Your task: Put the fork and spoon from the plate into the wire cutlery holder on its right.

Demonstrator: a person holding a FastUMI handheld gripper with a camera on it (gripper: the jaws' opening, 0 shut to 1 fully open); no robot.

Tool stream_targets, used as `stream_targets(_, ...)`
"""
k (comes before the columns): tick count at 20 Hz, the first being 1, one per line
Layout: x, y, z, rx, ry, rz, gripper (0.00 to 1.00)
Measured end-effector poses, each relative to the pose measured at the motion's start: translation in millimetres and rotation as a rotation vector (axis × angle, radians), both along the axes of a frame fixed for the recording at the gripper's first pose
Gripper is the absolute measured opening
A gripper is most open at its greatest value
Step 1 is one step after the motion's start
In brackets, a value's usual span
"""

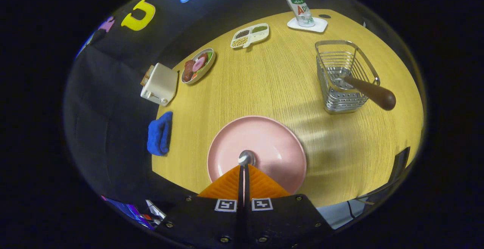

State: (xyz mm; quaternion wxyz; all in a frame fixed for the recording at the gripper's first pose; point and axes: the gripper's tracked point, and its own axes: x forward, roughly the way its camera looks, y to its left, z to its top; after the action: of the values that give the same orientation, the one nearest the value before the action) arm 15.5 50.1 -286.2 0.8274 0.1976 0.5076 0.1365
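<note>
My gripper (244,168) is shut on the spoon (246,158). Its shiny bowl sticks out just past the fingertips, and its thin shaft runs back between the two fingers. The spoon hangs above the pink plate (280,143), which lies bare directly below and ahead of the fingers. The wire cutlery holder (342,78) stands on the table beyond the plate, to its right. A utensil with a brown wooden handle (372,92) leans in it, the handle pointing out over the near right rim; its head is hidden inside the basket.
On the yellow wooden table (272,78) stand a cream toaster (159,83) and a blue cloth (159,133) left of the plate. Farther back are a plate of food (197,66), a divided snack dish (249,35) and a bottle (300,8) on a white coaster.
</note>
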Motion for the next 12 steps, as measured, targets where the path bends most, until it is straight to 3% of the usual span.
stream_targets(2,-1.4,-6.3,-10.4,-0.055,-0.001,0.017,0.0)
stream_targets(6,-21.2,-9.5,-35.9,-0.18,0.044,0.146,0.02)
stream_targets(9,-31.9,-16.7,-57.4,-0.273,0.065,0.211,0.27)
stream_targets(12,-41.5,-16.6,-71.3,-0.277,0.1,0.234,0.28)
